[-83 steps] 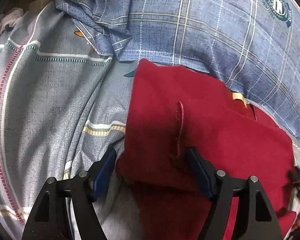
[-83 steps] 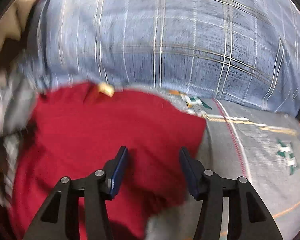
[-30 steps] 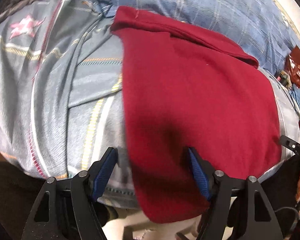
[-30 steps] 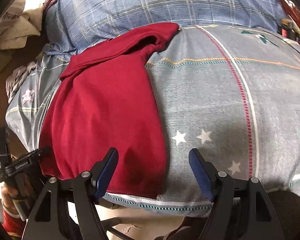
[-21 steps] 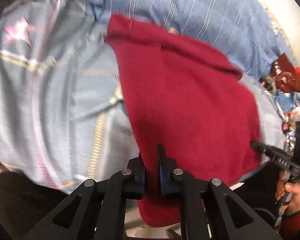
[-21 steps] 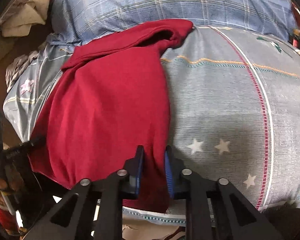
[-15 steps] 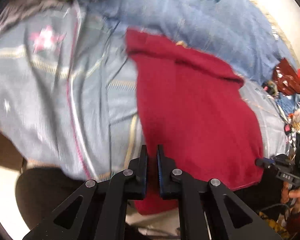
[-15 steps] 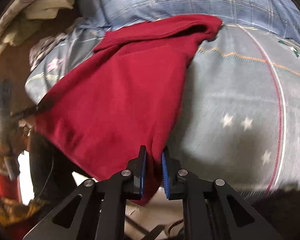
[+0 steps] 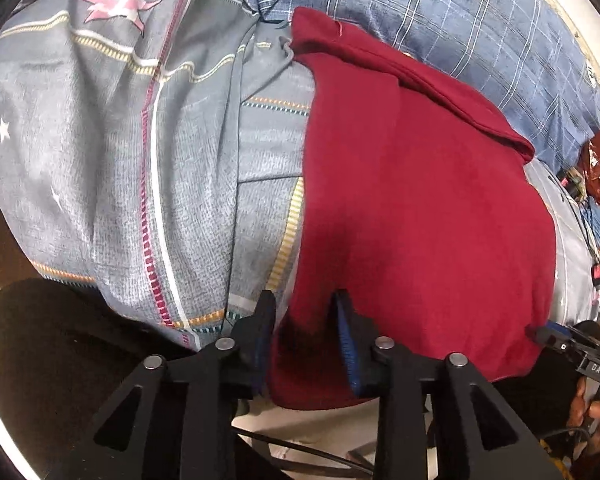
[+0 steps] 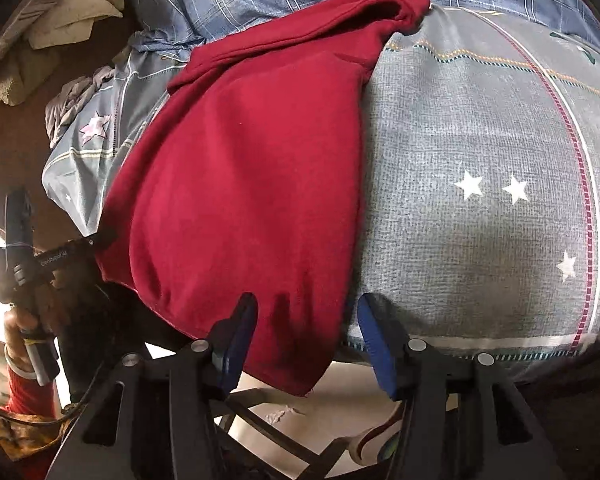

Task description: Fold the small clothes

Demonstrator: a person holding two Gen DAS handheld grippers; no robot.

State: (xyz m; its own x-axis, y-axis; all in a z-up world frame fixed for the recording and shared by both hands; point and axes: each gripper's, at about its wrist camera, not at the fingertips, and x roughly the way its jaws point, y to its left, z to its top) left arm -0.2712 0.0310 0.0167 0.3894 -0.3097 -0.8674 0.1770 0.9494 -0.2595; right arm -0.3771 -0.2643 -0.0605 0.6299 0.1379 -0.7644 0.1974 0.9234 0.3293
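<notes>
Right gripper (image 10: 306, 336) fingers apart — straddling red garment's (image 10: 252, 168) hem.

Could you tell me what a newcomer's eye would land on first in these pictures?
The dark red garment stands out, spread on the grey star-patterned bedsheet with its near hem hanging over the edge. Both the left gripper and the right gripper sit open at that hem. Behind lies a blue plaid quilt.

Both hand-held grippers (image 9: 305, 334) (image 10: 306, 338) have opened, releasing the red garment (image 9: 420, 184).
</notes>
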